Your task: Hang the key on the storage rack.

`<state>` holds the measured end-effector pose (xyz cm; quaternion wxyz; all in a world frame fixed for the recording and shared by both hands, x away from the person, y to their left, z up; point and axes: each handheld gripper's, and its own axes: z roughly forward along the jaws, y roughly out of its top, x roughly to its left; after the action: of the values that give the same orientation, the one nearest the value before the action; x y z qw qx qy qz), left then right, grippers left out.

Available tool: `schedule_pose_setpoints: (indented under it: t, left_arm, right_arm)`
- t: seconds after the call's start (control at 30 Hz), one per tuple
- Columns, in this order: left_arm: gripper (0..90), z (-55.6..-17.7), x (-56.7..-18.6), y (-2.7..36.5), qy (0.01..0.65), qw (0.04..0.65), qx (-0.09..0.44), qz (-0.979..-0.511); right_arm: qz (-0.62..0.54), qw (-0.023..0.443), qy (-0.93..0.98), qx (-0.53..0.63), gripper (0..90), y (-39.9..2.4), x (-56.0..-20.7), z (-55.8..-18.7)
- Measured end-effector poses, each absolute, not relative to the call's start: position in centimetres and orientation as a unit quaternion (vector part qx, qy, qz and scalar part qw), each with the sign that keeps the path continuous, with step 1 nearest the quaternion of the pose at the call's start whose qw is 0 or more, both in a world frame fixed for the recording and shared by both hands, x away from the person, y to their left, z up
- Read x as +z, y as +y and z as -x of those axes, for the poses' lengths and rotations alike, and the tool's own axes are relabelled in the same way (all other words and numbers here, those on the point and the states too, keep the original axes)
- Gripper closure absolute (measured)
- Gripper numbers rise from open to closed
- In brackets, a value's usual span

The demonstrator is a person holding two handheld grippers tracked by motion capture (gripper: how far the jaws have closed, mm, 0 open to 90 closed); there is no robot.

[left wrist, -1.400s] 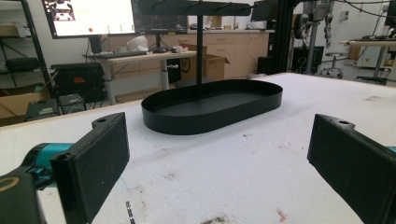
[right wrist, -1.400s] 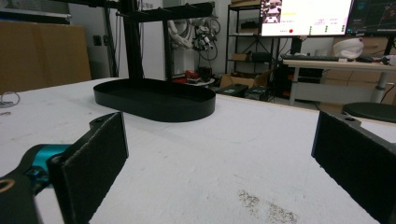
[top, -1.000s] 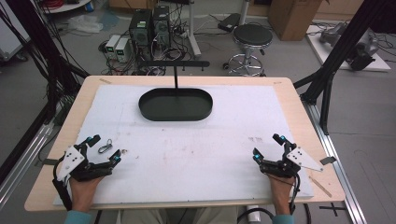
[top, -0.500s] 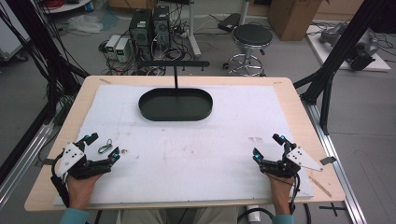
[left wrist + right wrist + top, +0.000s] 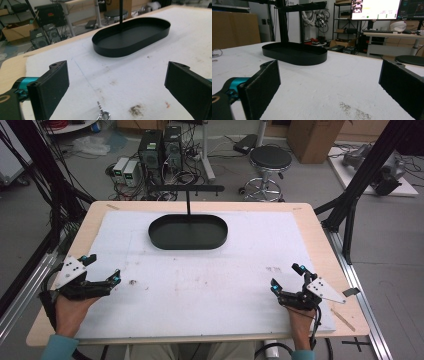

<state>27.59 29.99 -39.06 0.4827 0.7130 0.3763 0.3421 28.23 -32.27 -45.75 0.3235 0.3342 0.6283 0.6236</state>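
Left tool (image 5: 102, 270): jaws spread wide, small metal clasp (image 5: 103, 114) just ahead on the counter (image 5: 320, 227).
Right tool (image 5: 286, 276): jaws wide apart, empty.
Black tray (image 5: 188, 232): far centre.

Mid-mat obstacle: black tray (image 5: 188, 232) w/ post (image 5: 188, 202)

black oval tray (image 5: 188, 232), round stool (image 5: 270, 157), computer towers (image 5: 161, 145)

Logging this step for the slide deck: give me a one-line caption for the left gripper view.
Open left gripper over small metal clasp on white mat, black oval tray beyond.
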Motion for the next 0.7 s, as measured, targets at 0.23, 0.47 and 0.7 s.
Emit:
schedule_pose_setpoints:
  t: [0.23, 0.47, 0.7]
  left_arm:
    - [6.0, -28.9, -38.0, 30.2, 0.388, 0.436, 0.324, -0.745]
    - [6.1, -30.3, -37.8, 30.4, 0.404, 0.408, 0.304, -0.760]
    - [6.4, -31.7, -37.6, 30.5, 0.408, 0.375, 0.280, -0.784]
  right_arm:
    - [-0.334, 0.323, 0.628, 0.624, 2.9, -32.3, -45.7, -28.2]
    - [-0.336, 0.322, 0.628, 0.624, 2.9, -32.3, -45.8, -28.2]
    - [-0.335, 0.324, 0.628, 0.623, 2.9, -32.3, -45.8, -28.2]
